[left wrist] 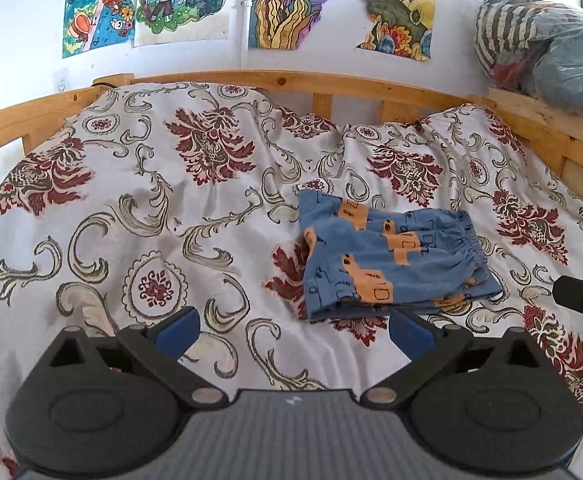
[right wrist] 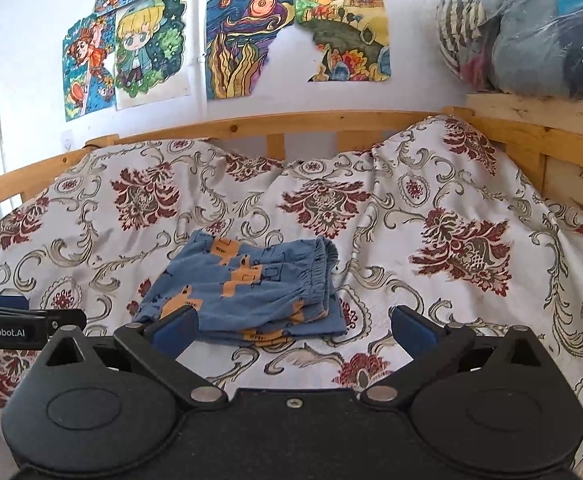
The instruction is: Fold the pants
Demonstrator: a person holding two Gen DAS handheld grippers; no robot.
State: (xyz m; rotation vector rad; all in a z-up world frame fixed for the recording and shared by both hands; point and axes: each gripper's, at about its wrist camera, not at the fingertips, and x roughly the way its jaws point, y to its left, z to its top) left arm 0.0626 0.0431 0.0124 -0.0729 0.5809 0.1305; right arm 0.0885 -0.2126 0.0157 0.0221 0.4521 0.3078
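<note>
On the bedspread (left wrist: pixel 163 208) lie folded pants (left wrist: pixel 387 256), both grippers (left wrist: pixel 293 328) (right wrist: pixel 293 328) wide open, empty.

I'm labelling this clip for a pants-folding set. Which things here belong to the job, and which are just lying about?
Part of the job:
- blue pants, folded on the bedspread
- left claw, open
- right claw, open

Just lying about:
- drawings on the wall
- bagged clothes on the shelf
- wooden bed rail
</note>
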